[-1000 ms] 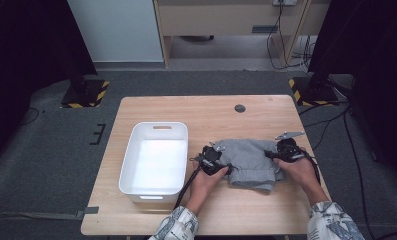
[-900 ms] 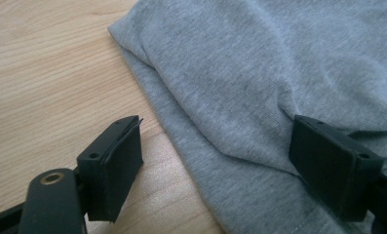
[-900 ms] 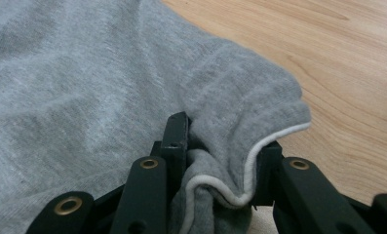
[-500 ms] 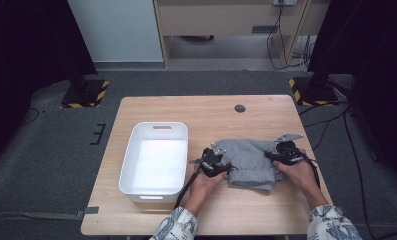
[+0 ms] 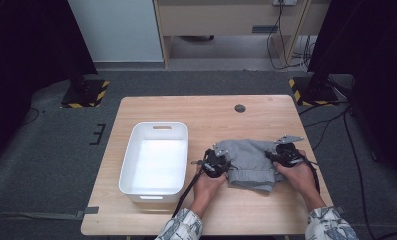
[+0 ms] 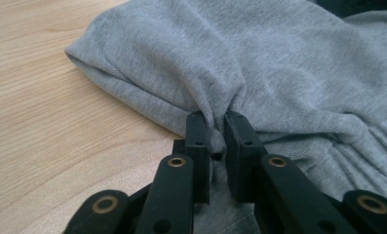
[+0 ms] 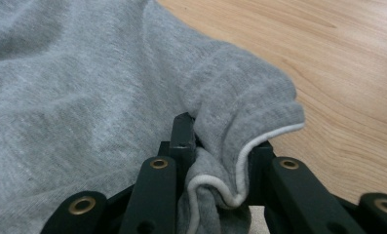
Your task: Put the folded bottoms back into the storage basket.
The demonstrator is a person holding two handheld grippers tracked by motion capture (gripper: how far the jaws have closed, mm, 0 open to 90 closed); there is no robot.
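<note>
A crumpled grey garment (image 5: 248,162) lies on the right half of the wooden table (image 5: 186,110). At its left edge, my left gripper (image 5: 226,161) has just been closing its jaws. The left gripper view has that gripper (image 6: 218,122) pinching a fold of the grey cloth (image 6: 230,58) between its pads. My right gripper (image 5: 272,156) sits at the garment's right edge and has also closed further. In the right gripper view it (image 7: 220,141) clamps a bunched hem with white trim (image 7: 240,97), which hides the right jaw's tip.
A white plastic bin (image 5: 156,130) stands on the left half of the table, close to my left hand. A small dark round disc (image 5: 240,108) sits near the far edge. Bare wood lies beyond the garment and along the near edge.
In the high view both hands stay almost where they were at the garment's two edges. The garment keeps its shape and place.
</note>
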